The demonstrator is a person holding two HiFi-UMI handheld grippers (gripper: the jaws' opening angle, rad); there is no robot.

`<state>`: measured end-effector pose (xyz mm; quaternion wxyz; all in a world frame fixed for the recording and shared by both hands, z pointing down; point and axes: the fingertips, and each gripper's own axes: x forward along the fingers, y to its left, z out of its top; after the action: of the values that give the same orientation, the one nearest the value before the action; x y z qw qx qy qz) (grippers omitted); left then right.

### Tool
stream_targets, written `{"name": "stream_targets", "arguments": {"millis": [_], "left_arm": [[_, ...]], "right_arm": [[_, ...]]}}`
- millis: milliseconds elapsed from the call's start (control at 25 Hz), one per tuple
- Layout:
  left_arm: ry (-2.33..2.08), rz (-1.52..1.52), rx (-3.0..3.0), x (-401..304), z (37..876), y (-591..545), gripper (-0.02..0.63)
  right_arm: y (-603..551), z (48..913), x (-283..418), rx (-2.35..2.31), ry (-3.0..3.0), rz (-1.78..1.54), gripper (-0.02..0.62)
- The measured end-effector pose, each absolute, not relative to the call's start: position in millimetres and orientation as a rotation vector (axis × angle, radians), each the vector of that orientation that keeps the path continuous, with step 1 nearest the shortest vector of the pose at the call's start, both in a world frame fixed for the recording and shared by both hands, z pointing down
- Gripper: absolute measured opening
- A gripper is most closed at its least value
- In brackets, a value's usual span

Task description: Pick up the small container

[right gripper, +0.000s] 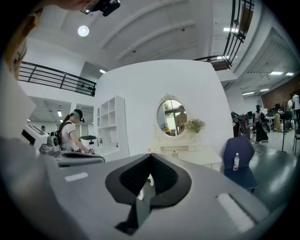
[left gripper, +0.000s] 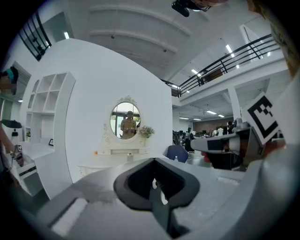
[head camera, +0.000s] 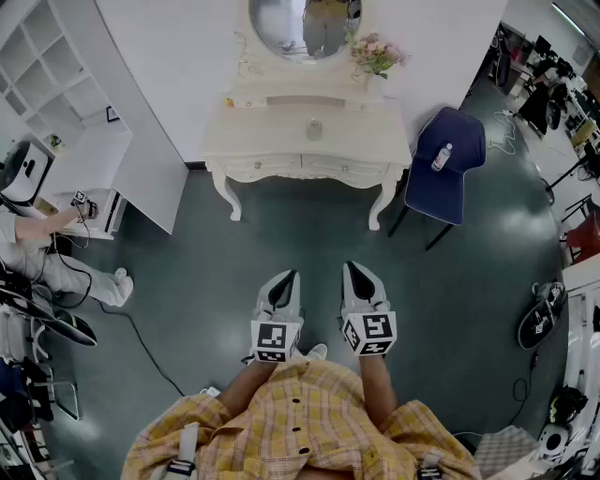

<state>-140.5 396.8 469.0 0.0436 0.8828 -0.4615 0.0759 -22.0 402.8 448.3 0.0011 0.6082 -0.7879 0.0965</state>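
Note:
The small container point(head camera: 314, 128) is a pale jar standing in the middle of the white vanity table point(head camera: 272, 142) at the far side of the room. It shows tiny in the left gripper view as the small container point(left gripper: 130, 158) and in the right gripper view as the small container point(right gripper: 174, 152). Both grippers are held side by side in front of the person's plaid shirt, well short of the table and pointing toward it. My left gripper point(head camera: 287, 277) point(left gripper: 154, 161) is shut with nothing in it. My right gripper point(head camera: 354, 271) point(right gripper: 150, 157) has its jaws together and is empty.
An oval mirror point(head camera: 305, 23) and a vase of flowers point(head camera: 377, 54) sit at the table's back. A blue chair point(head camera: 450, 178) with a bottle point(head camera: 442, 157) stands to its right. White shelves point(head camera: 47, 66) and a seated person point(head camera: 37, 244) are at the left; cables lie on the dark floor.

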Motion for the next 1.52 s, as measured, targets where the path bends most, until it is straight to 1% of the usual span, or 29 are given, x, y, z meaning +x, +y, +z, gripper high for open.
{"name": "stream_targets", "arguments": {"millis": [400,680,960,1520], "left_arm": [[-1.384,0.23,2.684,-132.6,476.3,403.1,0.0],[-1.358,0.197,2.677,-120.6,481.9,374.3,0.0],[-1.39,0.17,2.679,-105.2,475.8,312.3,0.0],[-1.41,0.125,2.659,-75.2,449.8,129.5,0.0]], "right_arm": [[404.7,445.6,-12.2,1.935,-2.51,0.329,0.002],[380.1,454.2,-1.9,1.935,-2.492,0.341,0.002],[320.7,450.0,14.7,1.923,-2.512,0.326,0.003],[149.5,422.2,44.8,1.939,-2.492,0.292,0.002]]}}
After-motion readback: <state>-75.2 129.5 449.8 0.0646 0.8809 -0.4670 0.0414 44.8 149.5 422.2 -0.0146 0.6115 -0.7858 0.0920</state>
